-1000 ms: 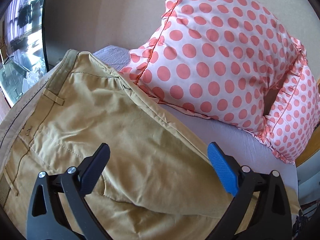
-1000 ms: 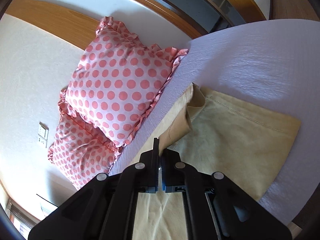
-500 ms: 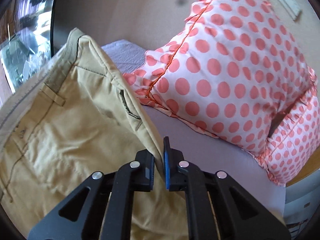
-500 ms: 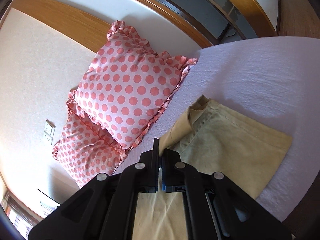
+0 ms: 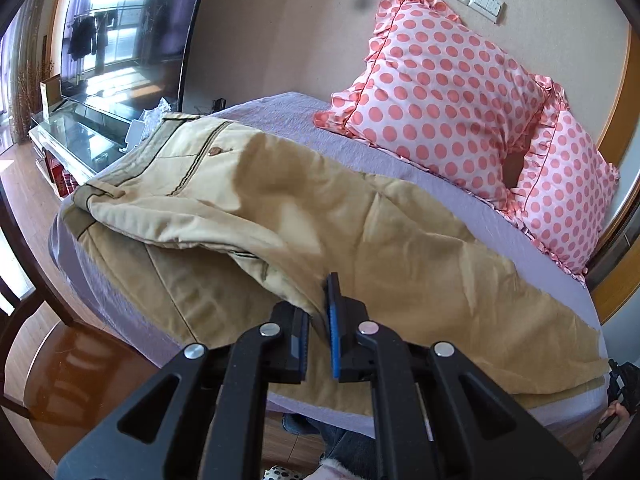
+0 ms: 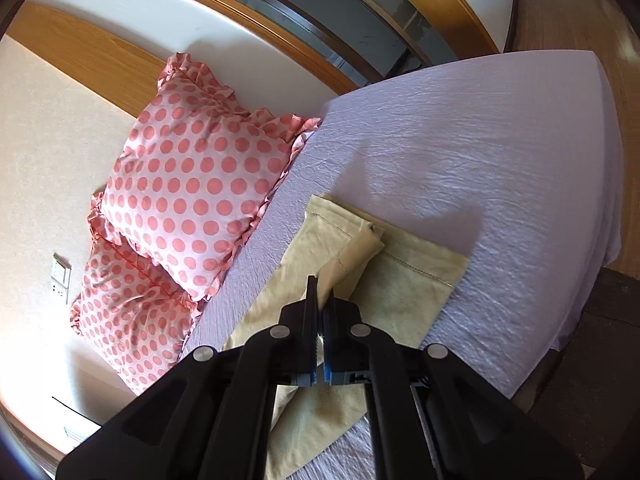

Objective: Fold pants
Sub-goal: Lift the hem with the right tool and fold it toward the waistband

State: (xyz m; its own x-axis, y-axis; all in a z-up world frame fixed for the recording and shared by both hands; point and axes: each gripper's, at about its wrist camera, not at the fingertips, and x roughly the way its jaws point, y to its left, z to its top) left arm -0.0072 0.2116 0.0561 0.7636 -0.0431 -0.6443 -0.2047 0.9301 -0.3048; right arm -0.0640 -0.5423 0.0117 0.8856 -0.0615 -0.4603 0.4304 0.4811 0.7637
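Tan pants [image 5: 400, 240] lie along the near edge of a lilac bed [image 5: 304, 120]. My left gripper [image 5: 320, 300] is shut on the waist end's upper layer, which is lifted and folded over toward me; the waistband and a button [image 5: 215, 151] face up at the left. My right gripper [image 6: 320, 300] is shut on a leg-hem fold of the pants [image 6: 352, 256], held slightly above the flat lower leg [image 6: 404, 288] on the bed [image 6: 480, 160].
Two pink polka-dot pillows [image 5: 440, 92] [image 6: 192, 184] lean against the wall at the bed's far side. A TV [image 5: 120, 20] on a glass stand sits left. A dark wooden chair [image 5: 60, 360] is by the bed's near left edge.
My left gripper closed on the waist fabric, then pulled back, dragging the upper layer over toward the near edge. My right gripper, still shut, carried the hem fold nearer.
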